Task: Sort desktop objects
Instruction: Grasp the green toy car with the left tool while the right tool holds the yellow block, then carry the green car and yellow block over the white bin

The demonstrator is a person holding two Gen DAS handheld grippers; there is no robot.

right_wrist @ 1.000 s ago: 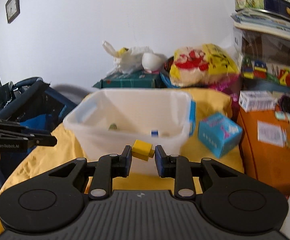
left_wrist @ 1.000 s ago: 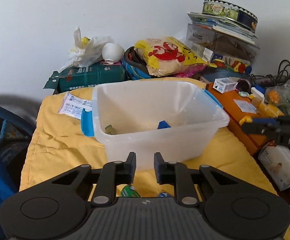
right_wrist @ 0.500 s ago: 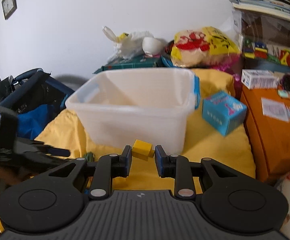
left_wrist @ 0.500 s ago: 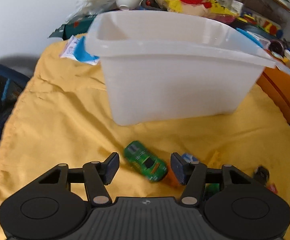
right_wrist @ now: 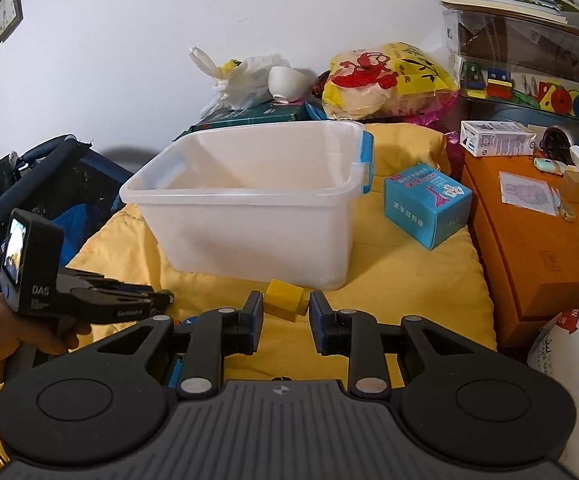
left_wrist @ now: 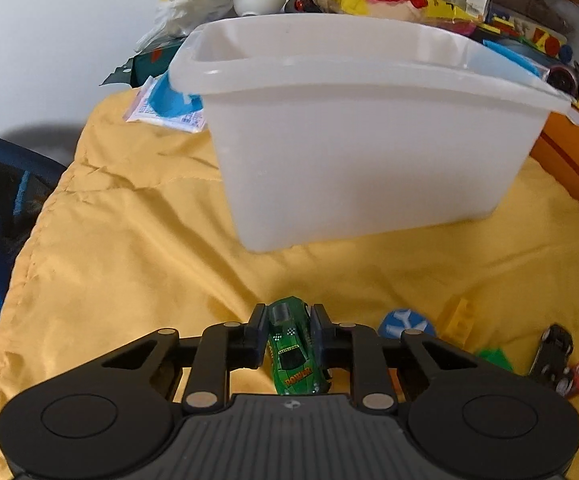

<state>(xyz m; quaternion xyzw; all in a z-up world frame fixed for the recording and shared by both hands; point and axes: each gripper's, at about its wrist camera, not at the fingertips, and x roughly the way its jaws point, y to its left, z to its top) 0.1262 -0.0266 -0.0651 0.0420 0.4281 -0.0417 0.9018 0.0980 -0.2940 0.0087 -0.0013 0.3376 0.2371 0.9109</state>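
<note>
Green toy car [left_wrist: 292, 350] between closing left claw [left_wrist: 288, 330] fingers.

The translucent white plastic bin's [left_wrist: 361, 168] floor is hidden behind its near wall; the small green toy car's [left_wrist: 292, 354] tail sits behind the gripper body.
</note>
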